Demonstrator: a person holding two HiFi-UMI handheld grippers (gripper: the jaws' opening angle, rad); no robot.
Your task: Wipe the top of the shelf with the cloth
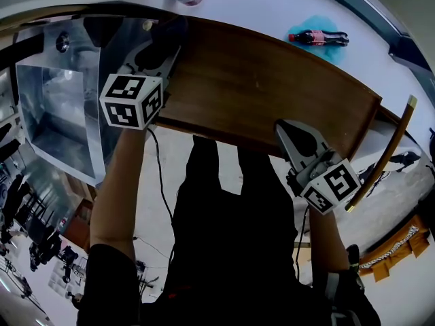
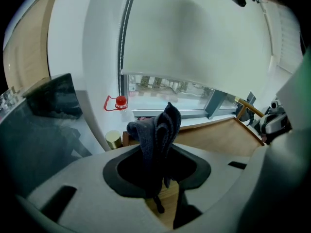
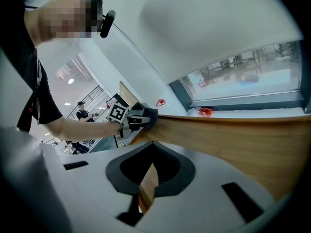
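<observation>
One cloth [image 2: 158, 127]: pinched in the left gripper [image 2: 156, 164] and poking out past its fingertips, at the left end of the shelf [image 1: 272, 87].
Cloth's contact: in the right gripper view it lies against the shelf top at that left end.
Cloth's axis: the long axis runs along the jaws and points away from the gripper, toward the shelf's back-left corner; the top fold flops to one side.
Cloth's make: dark grey-blue, soft, faintly ribbed, bunched in loose folds.
Left gripper: jaws pressed together on the cloth.
Shelf: brown wood, a smooth, flat, long top with a slim front edge.
Right gripper [image 3: 151, 159]: at the shelf's front edge toward its right end, tips closed on nothing; shelf wood shows through the hollow behind them.
Bottle [image 1: 318, 38]: lies on its side, well beyond the shelf's back edge.
</observation>
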